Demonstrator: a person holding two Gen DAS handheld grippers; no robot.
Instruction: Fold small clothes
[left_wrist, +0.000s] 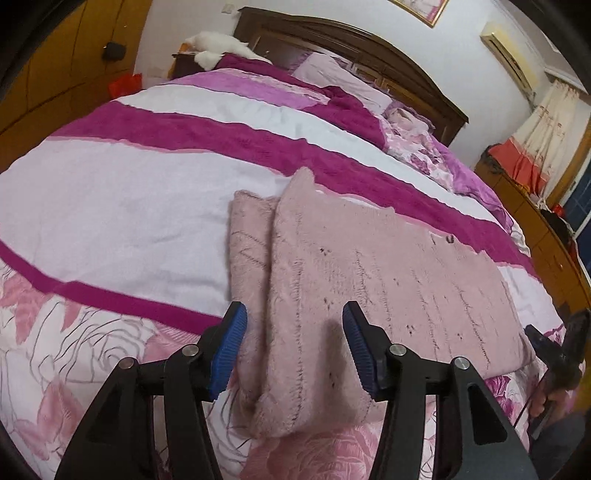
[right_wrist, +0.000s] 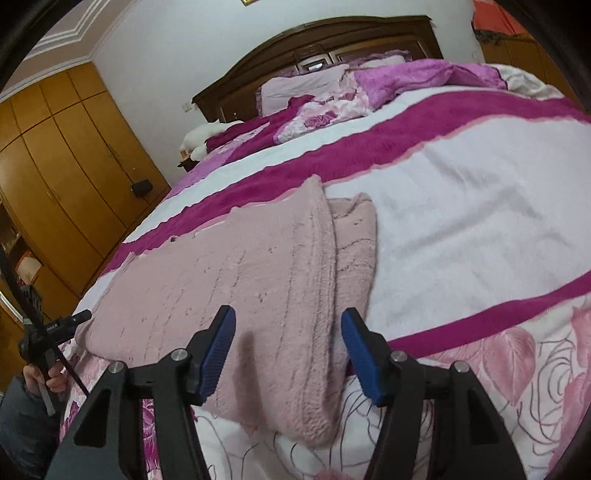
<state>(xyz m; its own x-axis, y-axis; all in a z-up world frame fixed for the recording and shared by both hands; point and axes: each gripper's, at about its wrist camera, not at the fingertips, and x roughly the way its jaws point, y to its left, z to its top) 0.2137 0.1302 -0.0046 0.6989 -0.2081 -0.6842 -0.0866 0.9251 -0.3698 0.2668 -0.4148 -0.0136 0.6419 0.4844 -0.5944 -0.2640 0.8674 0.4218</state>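
The pink knitted garment (left_wrist: 369, 273) lies flat on the bed (left_wrist: 122, 206), side flaps folded in, while the left tool (left_wrist: 293, 349) and right tool (right_wrist: 288, 354), both spread and empty, hang over its six-o'clock hem, probably to fold it toward twelve.

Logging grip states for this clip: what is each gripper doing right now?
Left gripper: open, holding nothing, above the folded pink sweater.
Right gripper: open, holding nothing, above the same sweater.
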